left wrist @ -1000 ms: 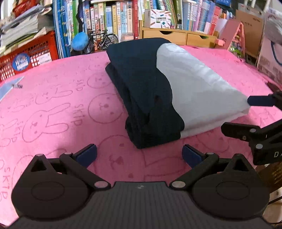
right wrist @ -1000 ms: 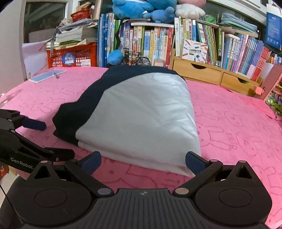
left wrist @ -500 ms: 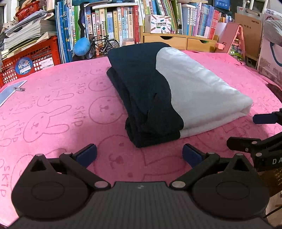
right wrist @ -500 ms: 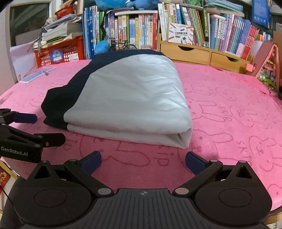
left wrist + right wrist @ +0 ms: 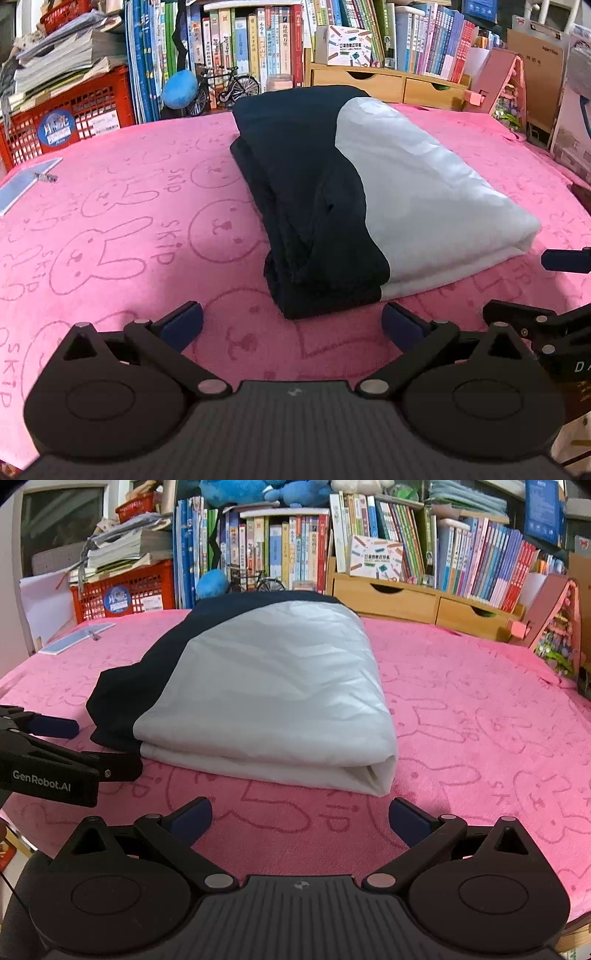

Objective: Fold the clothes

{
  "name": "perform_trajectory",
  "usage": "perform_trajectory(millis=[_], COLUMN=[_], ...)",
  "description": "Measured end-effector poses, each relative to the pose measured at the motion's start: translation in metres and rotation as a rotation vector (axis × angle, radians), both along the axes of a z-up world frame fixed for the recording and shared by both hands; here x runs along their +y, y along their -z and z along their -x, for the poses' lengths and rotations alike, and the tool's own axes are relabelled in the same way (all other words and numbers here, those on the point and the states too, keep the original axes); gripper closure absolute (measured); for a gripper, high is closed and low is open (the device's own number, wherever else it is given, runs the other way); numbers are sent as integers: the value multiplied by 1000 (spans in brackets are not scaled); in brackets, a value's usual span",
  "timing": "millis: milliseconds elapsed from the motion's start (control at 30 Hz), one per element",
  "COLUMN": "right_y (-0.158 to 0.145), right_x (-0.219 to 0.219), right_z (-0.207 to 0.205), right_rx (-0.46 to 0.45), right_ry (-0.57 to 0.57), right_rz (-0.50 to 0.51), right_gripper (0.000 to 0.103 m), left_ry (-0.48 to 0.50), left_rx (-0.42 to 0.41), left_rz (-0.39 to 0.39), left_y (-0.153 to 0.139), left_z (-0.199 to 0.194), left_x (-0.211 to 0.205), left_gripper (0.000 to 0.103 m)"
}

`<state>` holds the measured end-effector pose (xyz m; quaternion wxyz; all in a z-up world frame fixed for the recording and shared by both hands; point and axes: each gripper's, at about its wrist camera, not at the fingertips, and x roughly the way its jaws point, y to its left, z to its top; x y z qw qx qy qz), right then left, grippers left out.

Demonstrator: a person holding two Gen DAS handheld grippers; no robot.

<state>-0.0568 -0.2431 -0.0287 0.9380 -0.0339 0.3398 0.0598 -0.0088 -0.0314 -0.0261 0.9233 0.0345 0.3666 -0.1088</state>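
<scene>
A folded garment (image 5: 354,192), navy on one side and pale grey on the other, lies in a compact stack on the pink rabbit-print cloth (image 5: 122,229). My left gripper (image 5: 291,325) is open just in front of the navy end, holding nothing. From the right wrist view the same garment (image 5: 266,698) shows its grey folded edge, and my right gripper (image 5: 299,816) stands open a short way before it, empty. Each gripper appears at the edge of the other's view: the right gripper (image 5: 546,284) at the right, the left gripper (image 5: 66,746) at the left.
Behind the table stands a bookshelf (image 5: 280,542) with wooden drawers (image 5: 417,598), a red crate (image 5: 70,118), a toy bicycle (image 5: 229,88) and a blue ball (image 5: 179,88). A blue card (image 5: 26,184) lies at the far left of the cloth. A pink abacus frame (image 5: 554,616) is at the right.
Both grippers have drawn back from the folded garment and risen a little, so it sits farther from their fingertips. The garment itself has not moved.
</scene>
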Motion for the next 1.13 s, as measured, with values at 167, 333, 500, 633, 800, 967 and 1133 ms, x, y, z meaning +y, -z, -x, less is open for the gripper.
perform_trajectory(millis=[167,333,500,633,800,967,1133], right_y=[0,-2,-4,-9,-11,-10,-8], right_x=[-1,-1,0,1,2,2,3], right_z=[-1,1,1,4,5,5,5], right_rx=[-1,-12,-19,-33,-41,-36,-33], right_ry=[9,10,15,10,11,10,8], right_rz=[4,4,6,8,16,13,14], right_gripper=[0,0,0,0,0,0,0], left_ry=[7,-17,29,59,49,47,54], left_rx=[-2,48,-29,-34,5,1,-15], left_rz=[-21,-55,-87,-83,-88,-81,-68], left_y=[0,-8,-28,-30,-24,-24,-24], left_z=[1,1,23,26,22,22,24], left_x=[-2,-5,-20,-26,-27,-26,-24], left_gripper=[0,0,0,0,0,0,0])
